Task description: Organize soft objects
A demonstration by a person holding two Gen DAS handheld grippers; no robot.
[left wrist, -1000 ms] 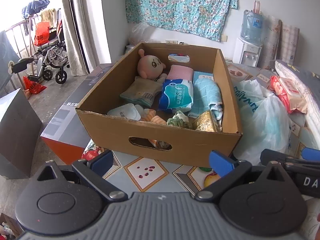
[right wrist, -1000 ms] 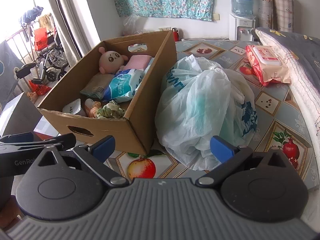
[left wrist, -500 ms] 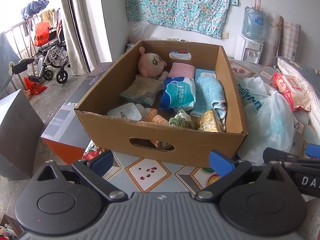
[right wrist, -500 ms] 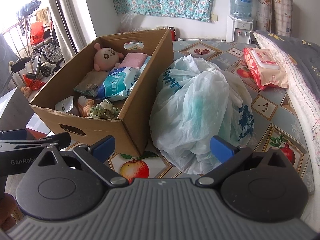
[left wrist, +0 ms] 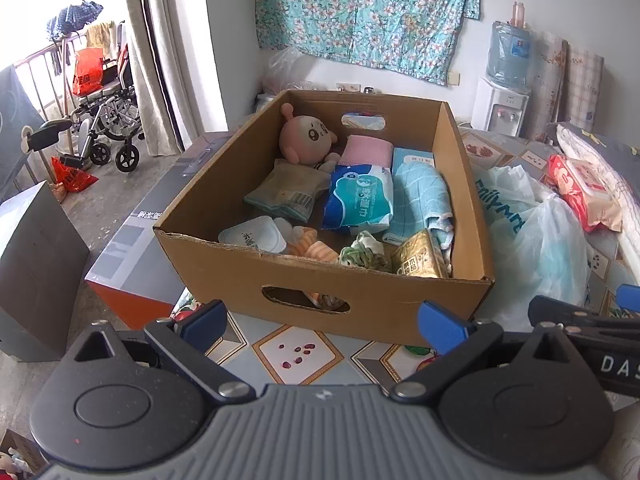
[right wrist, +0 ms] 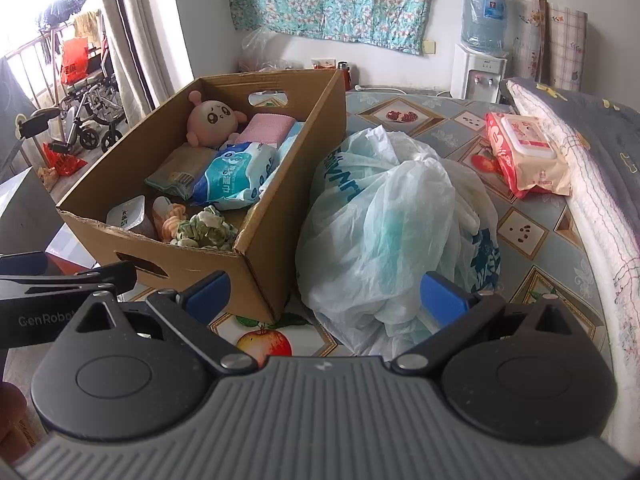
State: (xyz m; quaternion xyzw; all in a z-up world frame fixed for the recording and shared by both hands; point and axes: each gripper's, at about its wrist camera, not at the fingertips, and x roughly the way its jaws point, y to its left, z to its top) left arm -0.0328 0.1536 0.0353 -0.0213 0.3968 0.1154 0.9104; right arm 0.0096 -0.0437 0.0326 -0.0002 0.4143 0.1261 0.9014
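- The left gripper (left wrist: 322, 322) hovers near the cardboard box (left wrist: 320, 276), its blue-tipped jaws spread wide with nothing between them.
- The right gripper (right wrist: 326, 294) hangs to the right of it, jaws likewise wide apart and empty, aimed at the gap between the box and a white plastic bag (right wrist: 394, 224).
- The box sits on a patterned mat (right wrist: 524, 232) with fruit prints, and the bag lies just beside its right wall, touching it.
- Inside the box, at the far left, a pink plush doll (left wrist: 306, 136) leans by the back wall; a folded pink cloth (left wrist: 366, 150) lies to its right.
- In the middle lie a blue tissue pack (left wrist: 358, 200) and a dull green packet (left wrist: 284, 192) (its print is too worn to read).
- A light blue towel (left wrist: 420, 196) runs along the right wall.
- Near the front wall sit a white lidded cup (left wrist: 252, 236), an orange striped soft piece (left wrist: 316, 246), a green-and-white scrunchie (left wrist: 362, 254) and a gold packet (left wrist: 418, 262).
- A pink wet-wipes pack (right wrist: 526, 152) lies far right on the mat, well apart from the box.
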